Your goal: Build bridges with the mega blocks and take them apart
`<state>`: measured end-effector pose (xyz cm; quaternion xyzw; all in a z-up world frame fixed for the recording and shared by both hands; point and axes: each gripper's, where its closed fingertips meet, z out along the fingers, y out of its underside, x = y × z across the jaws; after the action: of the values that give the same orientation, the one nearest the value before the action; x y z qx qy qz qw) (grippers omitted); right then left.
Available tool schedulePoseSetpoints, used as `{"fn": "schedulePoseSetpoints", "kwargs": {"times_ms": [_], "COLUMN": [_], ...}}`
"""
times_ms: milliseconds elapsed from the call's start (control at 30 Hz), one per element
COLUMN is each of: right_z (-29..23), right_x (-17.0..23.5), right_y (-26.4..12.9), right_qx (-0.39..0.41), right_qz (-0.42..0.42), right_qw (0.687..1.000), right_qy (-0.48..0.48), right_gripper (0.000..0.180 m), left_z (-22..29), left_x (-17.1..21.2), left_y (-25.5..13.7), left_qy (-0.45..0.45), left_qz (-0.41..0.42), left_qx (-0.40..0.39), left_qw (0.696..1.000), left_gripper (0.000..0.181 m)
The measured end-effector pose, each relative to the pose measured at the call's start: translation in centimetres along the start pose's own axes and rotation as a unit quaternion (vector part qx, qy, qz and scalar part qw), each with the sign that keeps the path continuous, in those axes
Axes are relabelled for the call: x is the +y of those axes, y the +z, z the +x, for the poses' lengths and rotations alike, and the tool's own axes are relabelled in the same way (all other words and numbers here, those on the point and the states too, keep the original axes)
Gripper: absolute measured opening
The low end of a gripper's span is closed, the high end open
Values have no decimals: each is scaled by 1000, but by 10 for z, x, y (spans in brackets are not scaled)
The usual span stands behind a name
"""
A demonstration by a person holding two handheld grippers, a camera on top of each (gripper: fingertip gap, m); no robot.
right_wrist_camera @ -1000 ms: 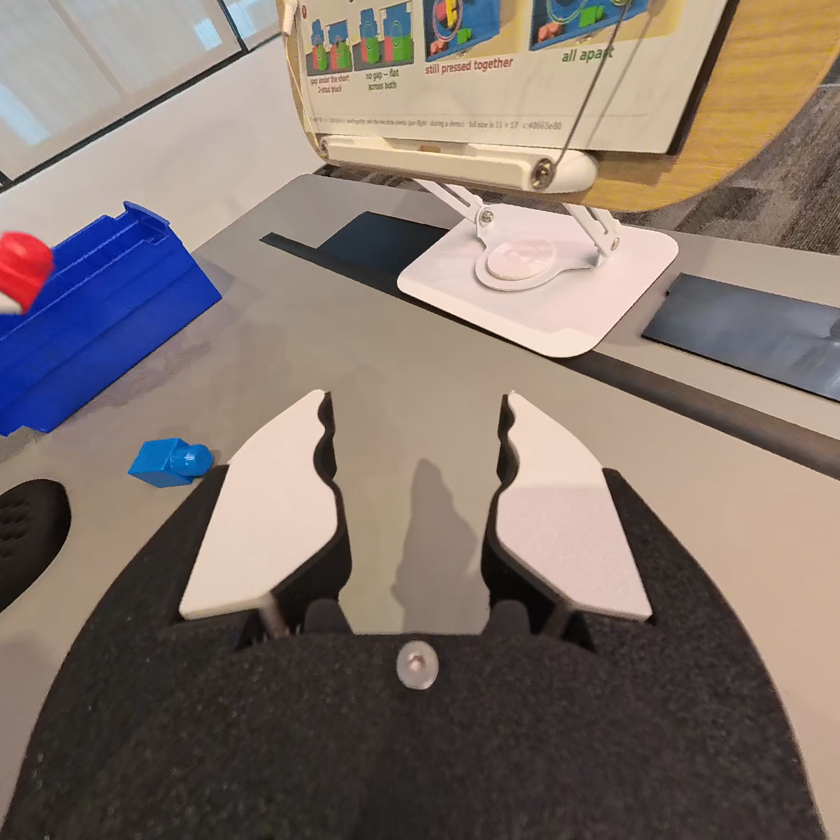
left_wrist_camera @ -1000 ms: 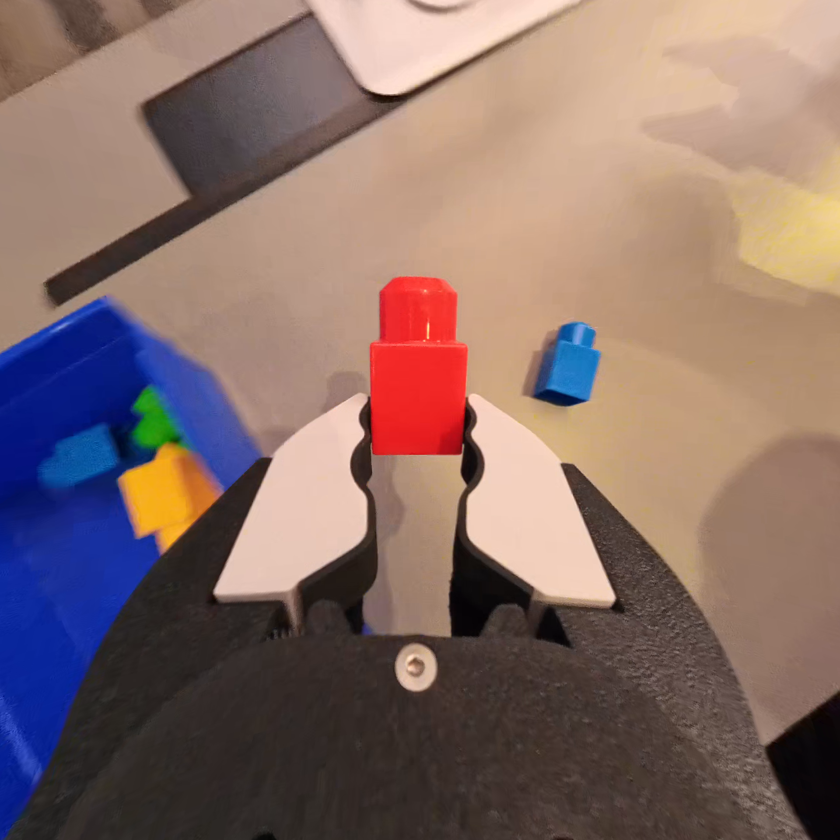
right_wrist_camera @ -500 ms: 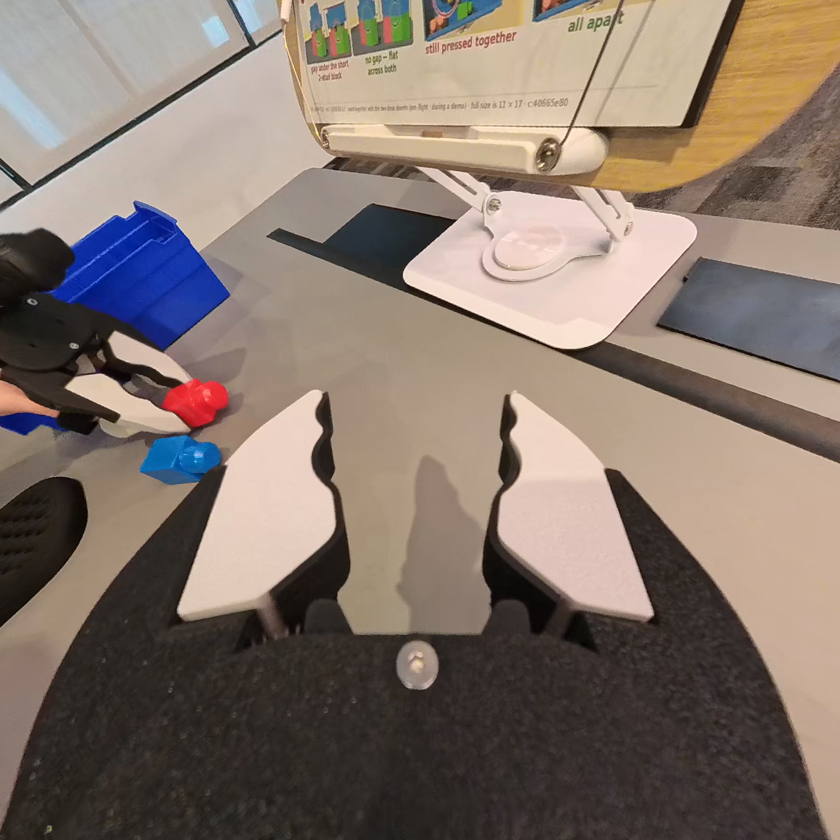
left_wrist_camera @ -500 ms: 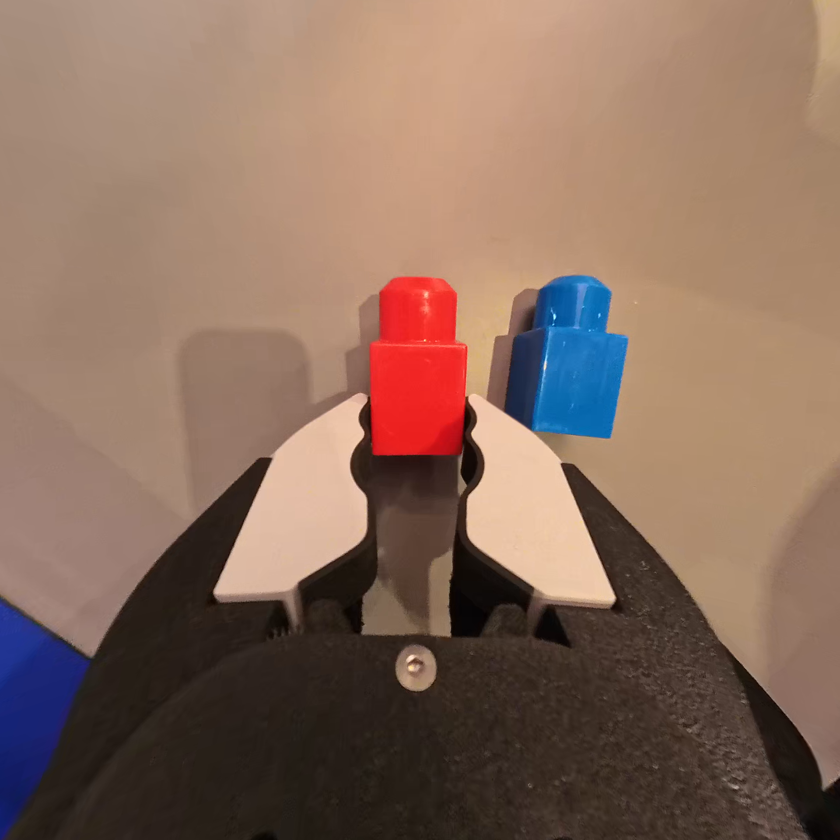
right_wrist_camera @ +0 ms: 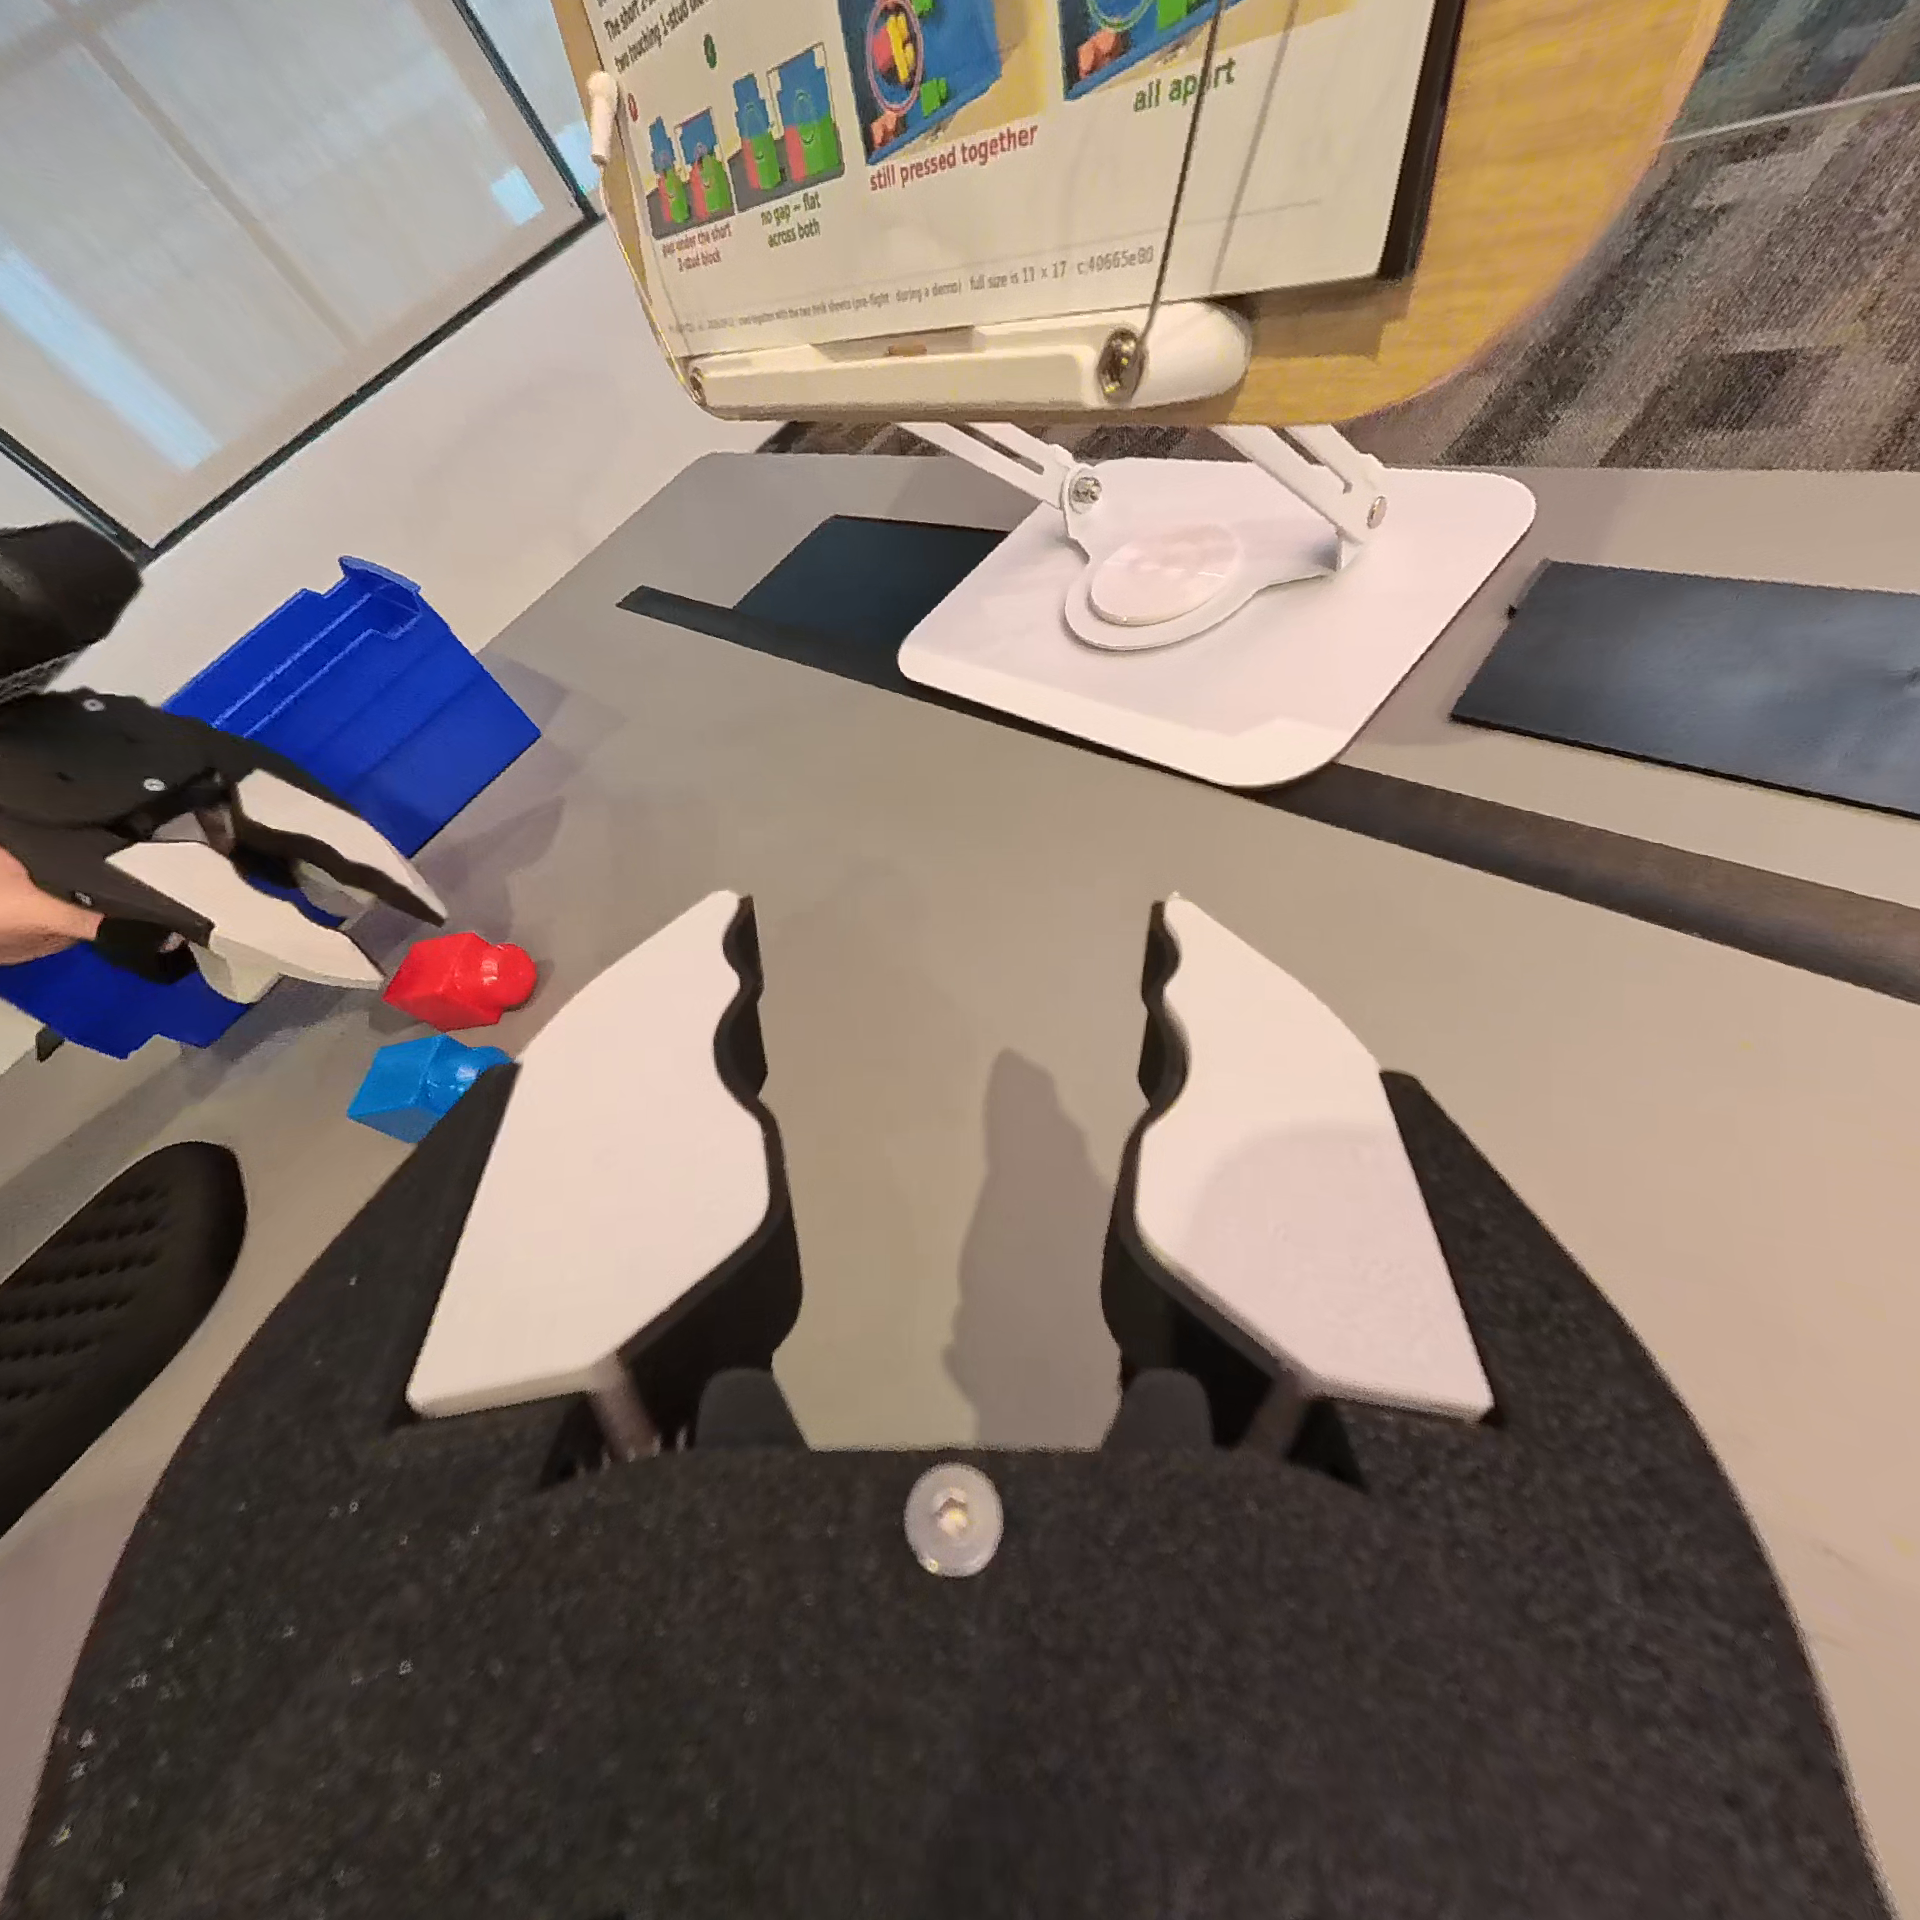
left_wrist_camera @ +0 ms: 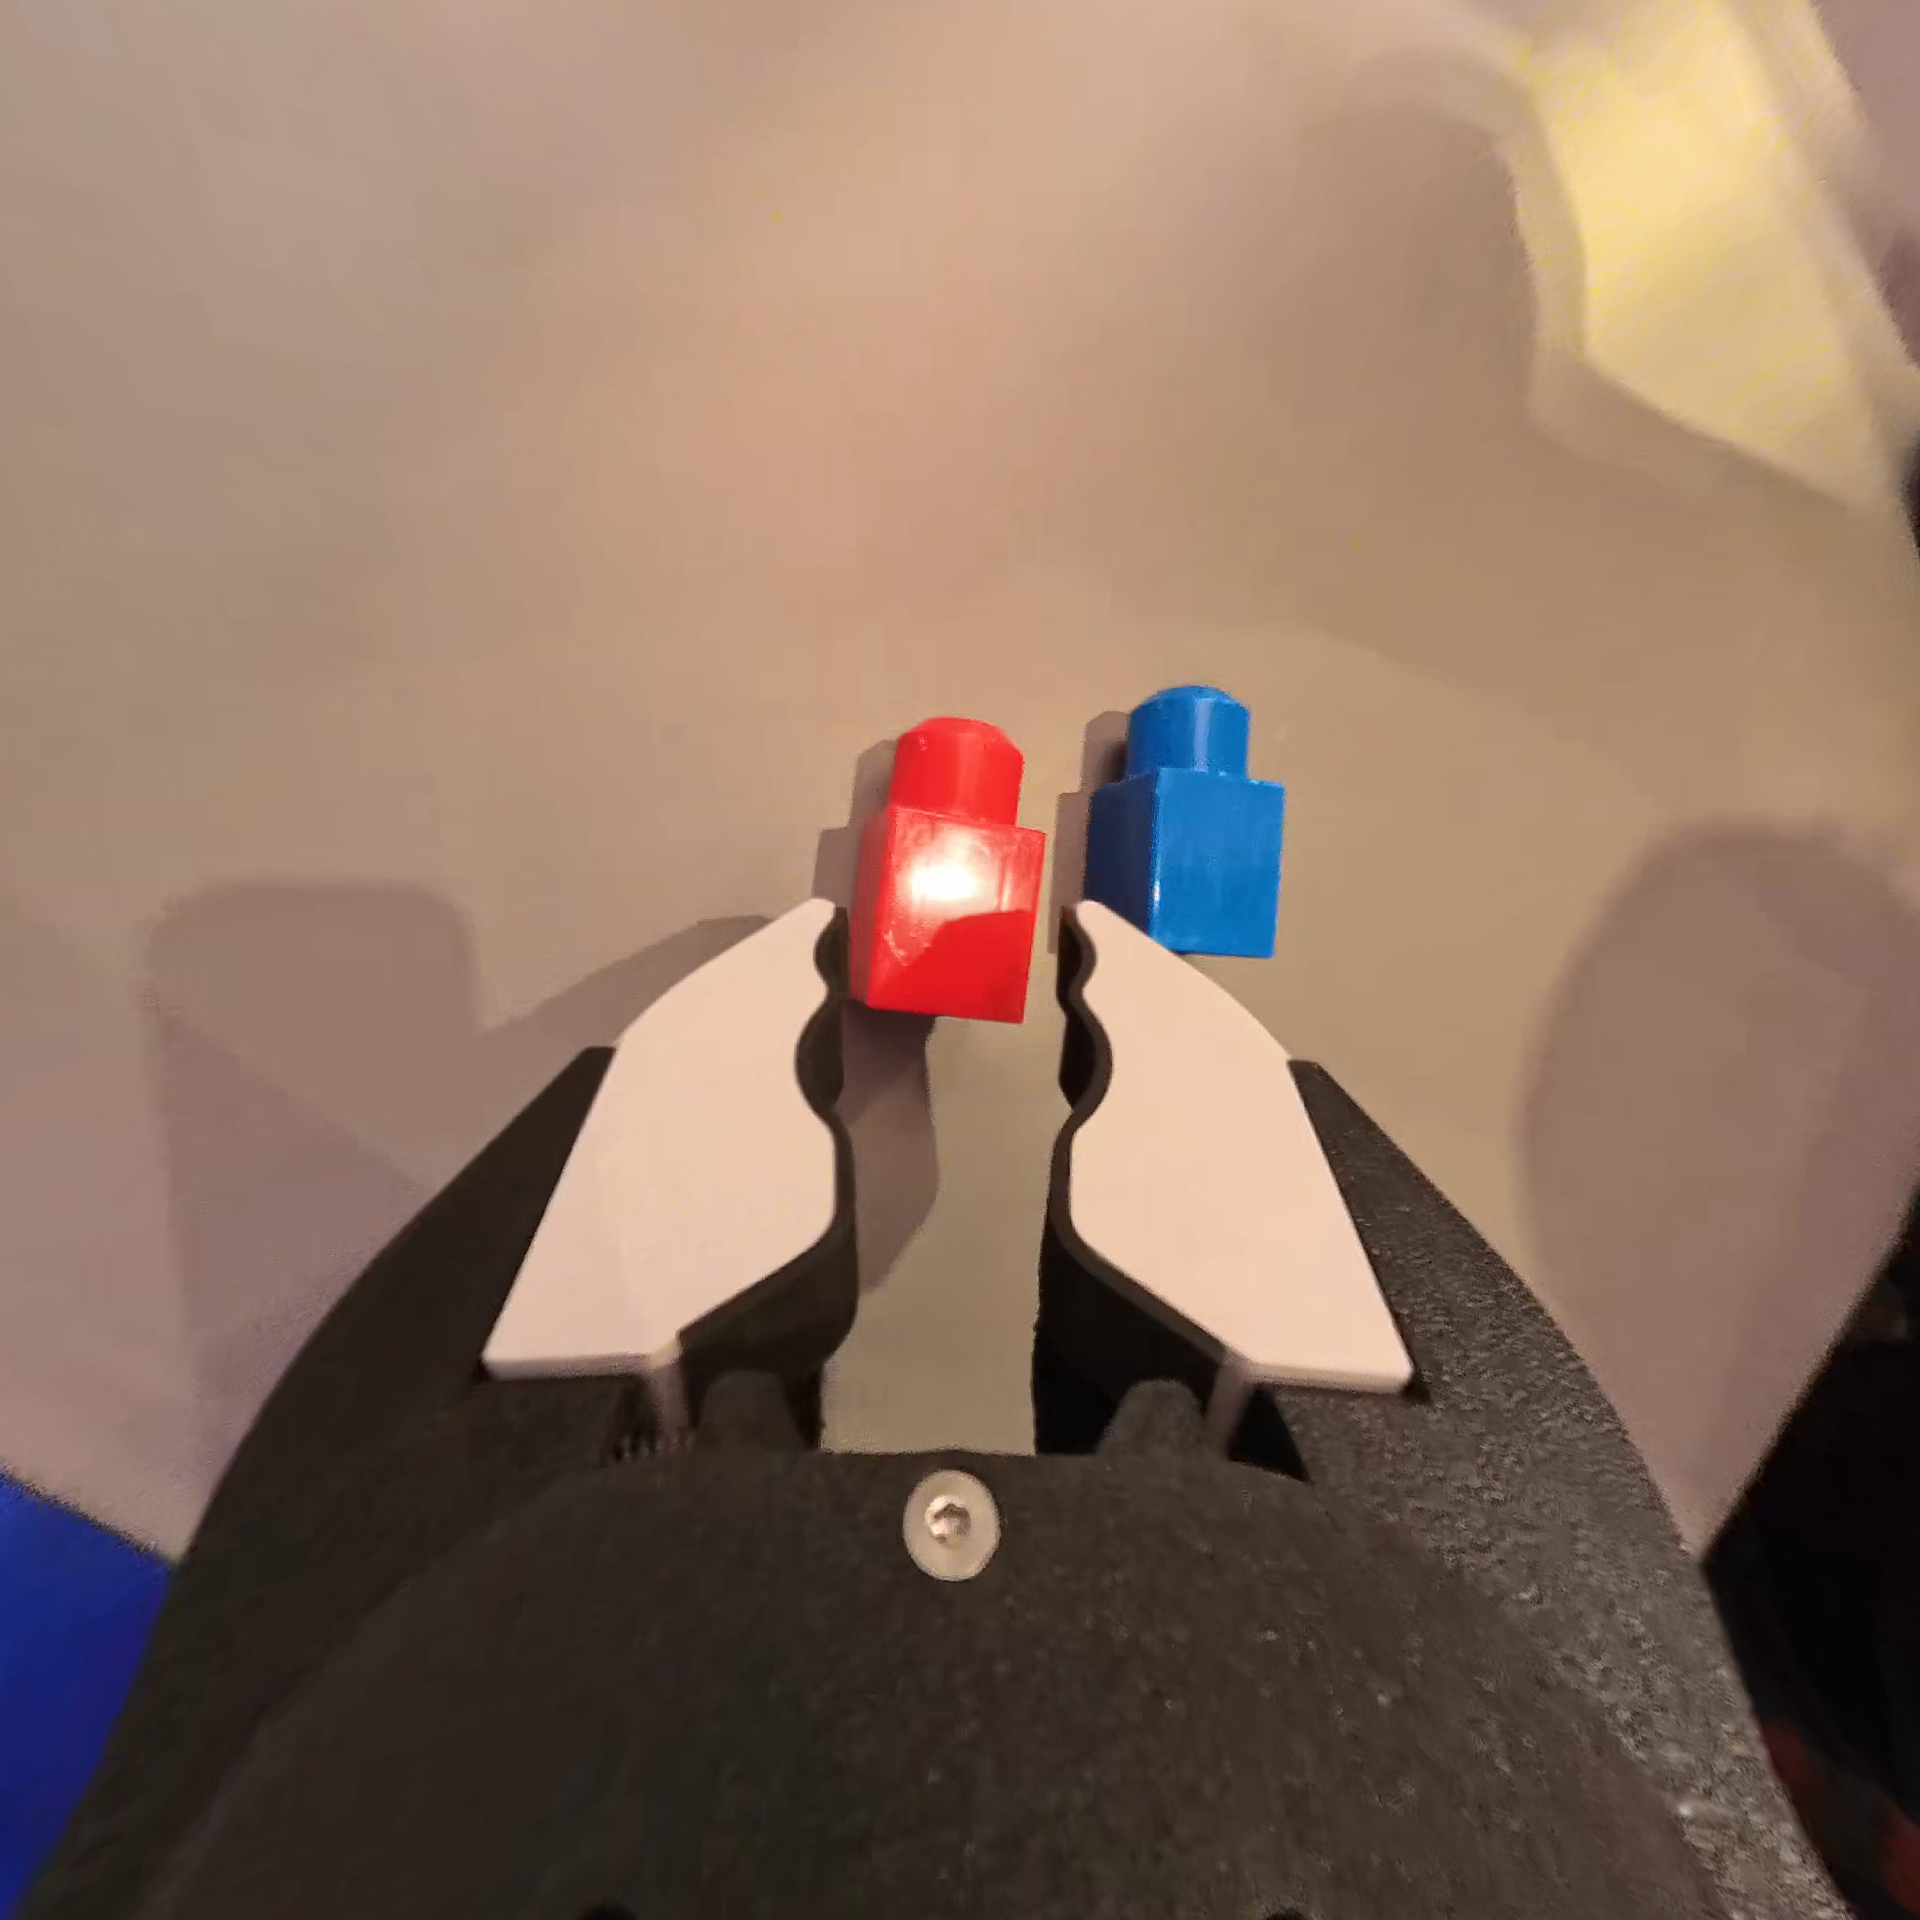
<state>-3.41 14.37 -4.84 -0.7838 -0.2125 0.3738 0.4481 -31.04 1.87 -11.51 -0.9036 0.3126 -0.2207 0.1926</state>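
A red one-stud block (left_wrist_camera: 945, 894) lies on its side on the grey table (right_wrist_camera: 883, 821), just ahead of my left gripper's (left_wrist_camera: 951, 914) fingertips. The jaws stand a little wider than the block and do not grip it. A blue one-stud block (left_wrist_camera: 1184, 852) lies right beside it, a small gap apart. The right wrist view shows the red block (right_wrist_camera: 457, 982), the blue block (right_wrist_camera: 416, 1081) and the left gripper (right_wrist_camera: 405, 940) open just above and behind the red one. My right gripper (right_wrist_camera: 951, 904) is open and empty over bare table.
A blue bin (right_wrist_camera: 353, 696) stands at the table's left, behind the left gripper. A white stand (right_wrist_camera: 1216, 644) holding an instruction sheet sits at the back. Dark mats (right_wrist_camera: 1704, 686) lie along the back edge. A black mesh object (right_wrist_camera: 104, 1278) is at the near left.
My left gripper brought the red block down beside the blue block, opened and let it go; the red block now lies on the table. My right gripper stayed open and barely moved.
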Motion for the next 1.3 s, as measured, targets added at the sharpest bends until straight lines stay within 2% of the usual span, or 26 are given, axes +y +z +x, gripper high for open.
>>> {"fn": "schedulePoseSetpoints", "kwargs": {"times_ms": [133,233,300,500,1300], "right_z": [4,6,6,1,-1], "right_x": [3,3,3,0,1], "right_y": [1,1,2,4,5], "right_qx": [3,4,4,2,-3], "right_qz": [-6,-5,-7,-11,-13], "right_qw": [1000,1000,1000,1000,1000], "right_qy": [4,6,7,-5,-4], "right_gripper": [70,70,69,69,69], "left_z": [-3,2,8,6,14], "left_x": [9,8,7,9,-1], "left_y": [6,6,3,4,14], "left_qy": [12,-12,-29,-45,36], "left_qz": [-26,-4,15,24,-9], "left_qx": [7,39,66,78,39], "left_qw": [1000,999,997,996,999], "left_gripper": [34,22,21,17,14]}}
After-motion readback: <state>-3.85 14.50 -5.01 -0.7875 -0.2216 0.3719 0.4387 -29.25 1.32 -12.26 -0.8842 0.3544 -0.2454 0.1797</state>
